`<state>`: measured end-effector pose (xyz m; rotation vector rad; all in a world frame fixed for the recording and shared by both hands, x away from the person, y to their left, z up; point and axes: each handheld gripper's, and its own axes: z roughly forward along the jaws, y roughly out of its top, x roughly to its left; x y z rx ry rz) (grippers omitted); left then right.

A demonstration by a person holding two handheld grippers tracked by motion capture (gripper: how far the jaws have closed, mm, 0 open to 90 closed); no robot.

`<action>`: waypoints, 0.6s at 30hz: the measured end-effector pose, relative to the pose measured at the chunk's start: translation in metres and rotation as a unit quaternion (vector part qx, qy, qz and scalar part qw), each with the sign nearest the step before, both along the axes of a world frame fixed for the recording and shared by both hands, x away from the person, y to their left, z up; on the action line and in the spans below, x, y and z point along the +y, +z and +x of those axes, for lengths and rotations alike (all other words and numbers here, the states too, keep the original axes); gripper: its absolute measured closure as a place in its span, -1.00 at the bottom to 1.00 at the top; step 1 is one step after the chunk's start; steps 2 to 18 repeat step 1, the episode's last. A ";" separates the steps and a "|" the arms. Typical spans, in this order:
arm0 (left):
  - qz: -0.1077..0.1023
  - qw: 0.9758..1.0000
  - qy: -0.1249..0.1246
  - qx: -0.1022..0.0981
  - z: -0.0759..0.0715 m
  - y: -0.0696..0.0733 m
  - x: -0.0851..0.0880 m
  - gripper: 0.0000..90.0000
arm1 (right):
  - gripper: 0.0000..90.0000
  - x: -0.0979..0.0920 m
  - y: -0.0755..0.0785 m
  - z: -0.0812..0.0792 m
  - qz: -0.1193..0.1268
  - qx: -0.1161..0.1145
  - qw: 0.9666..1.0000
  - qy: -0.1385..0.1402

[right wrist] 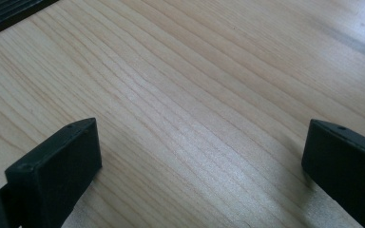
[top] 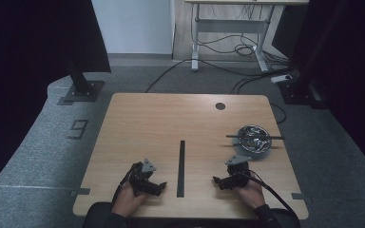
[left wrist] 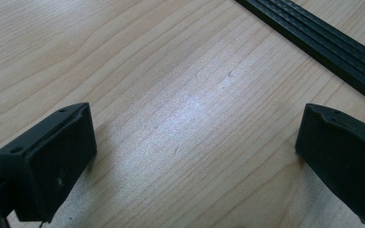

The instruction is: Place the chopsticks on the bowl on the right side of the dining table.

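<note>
My left gripper (top: 159,187) rests low on the wooden table (top: 147,123) at the front left, held by a hand, its tips pointing toward the black centre strip (top: 181,167). In the left gripper view its jaws stand wide apart over bare wood, and the black strip (left wrist: 323,42) crosses the top right. My right gripper (top: 217,181) sits at the front right, aimed left at the same strip, open with nothing between its jaws. In the right gripper view, bare wood (right wrist: 195,109) lies between them. A round metal bowl (top: 253,138) with small shiny parts stands beyond the right gripper.
A dark rod (top: 255,137) lies across the bowl. A round black hole (top: 220,106) marks the table's far right. Cables (top: 228,66) run over the grey floor behind the table, near a white desk frame (top: 196,45) and a black stand base (top: 81,90).
</note>
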<state>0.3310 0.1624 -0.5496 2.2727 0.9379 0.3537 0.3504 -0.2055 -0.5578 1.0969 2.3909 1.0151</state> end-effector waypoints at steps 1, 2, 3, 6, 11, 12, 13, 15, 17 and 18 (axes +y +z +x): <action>0.000 1.000 0.000 0.000 0.000 0.000 0.000 -1.00 | -1.00 0.000 0.000 0.000 0.000 0.000 1.000 0.000; 0.000 1.000 0.000 0.000 0.000 0.000 0.000 -1.00 | -1.00 0.000 0.000 0.000 0.000 0.000 1.000 0.000; 0.000 1.000 0.000 0.000 0.000 0.000 0.000 -1.00 | -1.00 0.000 0.000 0.000 0.000 0.000 1.000 0.000; 0.000 1.000 0.000 0.000 0.000 0.000 0.000 -1.00 | -1.00 0.000 0.000 0.000 0.000 0.000 1.000 0.000; 0.000 1.000 0.000 0.000 0.000 0.000 0.000 -1.00 | -1.00 0.000 0.000 0.000 0.000 0.000 1.000 0.000; 0.000 1.000 0.000 0.000 0.000 0.000 0.000 -1.00 | -1.00 0.000 0.000 0.000 0.000 0.000 1.000 0.000; 0.000 1.000 0.000 0.000 0.000 0.000 0.000 -1.00 | -1.00 0.000 0.000 0.000 0.000 0.000 1.000 0.000; 0.000 1.000 0.000 0.000 0.000 0.000 0.000 -1.00 | -1.00 0.000 0.000 0.000 0.000 0.000 1.000 0.000; 0.000 1.000 0.000 0.000 0.000 0.000 0.000 -1.00 | -1.00 0.000 0.000 0.000 0.000 0.000 1.000 0.000; 0.000 1.000 0.000 0.000 0.000 0.000 0.000 -1.00 | -1.00 0.000 0.000 0.000 0.000 0.000 1.000 0.000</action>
